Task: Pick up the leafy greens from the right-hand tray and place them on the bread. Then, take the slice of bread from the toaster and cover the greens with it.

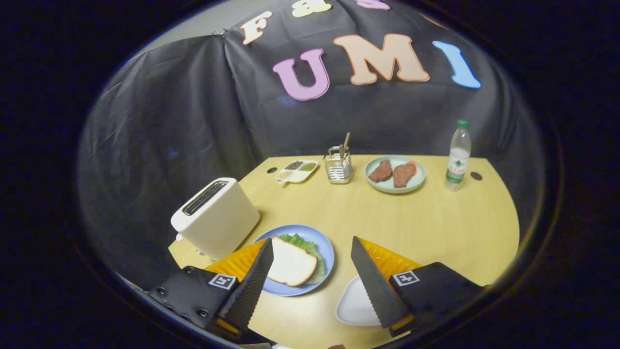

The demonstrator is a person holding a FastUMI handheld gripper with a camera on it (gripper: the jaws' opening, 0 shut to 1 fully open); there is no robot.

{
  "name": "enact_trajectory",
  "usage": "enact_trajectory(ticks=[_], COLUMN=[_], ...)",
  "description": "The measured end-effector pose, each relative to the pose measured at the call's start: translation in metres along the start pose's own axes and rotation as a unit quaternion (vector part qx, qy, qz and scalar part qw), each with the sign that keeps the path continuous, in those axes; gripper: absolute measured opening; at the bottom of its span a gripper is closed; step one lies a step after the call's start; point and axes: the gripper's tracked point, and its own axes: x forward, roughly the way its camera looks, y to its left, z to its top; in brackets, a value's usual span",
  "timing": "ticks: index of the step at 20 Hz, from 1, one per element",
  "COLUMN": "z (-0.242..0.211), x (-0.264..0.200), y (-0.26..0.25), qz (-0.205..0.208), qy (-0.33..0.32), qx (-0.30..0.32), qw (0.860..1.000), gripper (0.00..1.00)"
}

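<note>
Gripper (310, 271): two black serrated fingers (375, 281) spread apart, orange ribbed backing, black mounting blocks with dark screws, each bearing a white square fiducial marker (406, 278).

The tool (312, 276) sits in the lower middle of the frame, its two fingers spread wide apart with nothing gripped between them. The left finger (252, 286) slants up from the lower left, and the right finger (375, 281) slants up from the lower right. Each has a dark ridged inner pad, an orange back and a black mount with a square marker.
</note>
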Motion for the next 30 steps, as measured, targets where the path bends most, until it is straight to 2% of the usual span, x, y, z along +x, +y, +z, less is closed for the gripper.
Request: enact_trajectory(ticks=[4,6,10,13,20,24,30], z=[0.057,0.076,0.095,0.094,0.112,0.113,0.121], x=[-0.058,-0.089,-0.14,-0.168,-0.192,-0.191,-0.204], y=[-0.013,-0.032,-0.067,-0.079,-0.075,-0.071,-0.08], qz=[-0.043,-0.086,-0.172,-0.212,-0.238,-0.234,-0.247], qy=[-0.119,-0.16,-0.212,-0.241,-0.279,-0.279,-0.299], qx=[-0.011,-0.022,-0.038,-0.057,-0.089,-0.093,-0.081], qw=[0.992,0.983,0.961,0.945,0.926,0.927,0.918], gripper=[1.0,1.0,1.0,1.0,1.0,1.0,1.0])
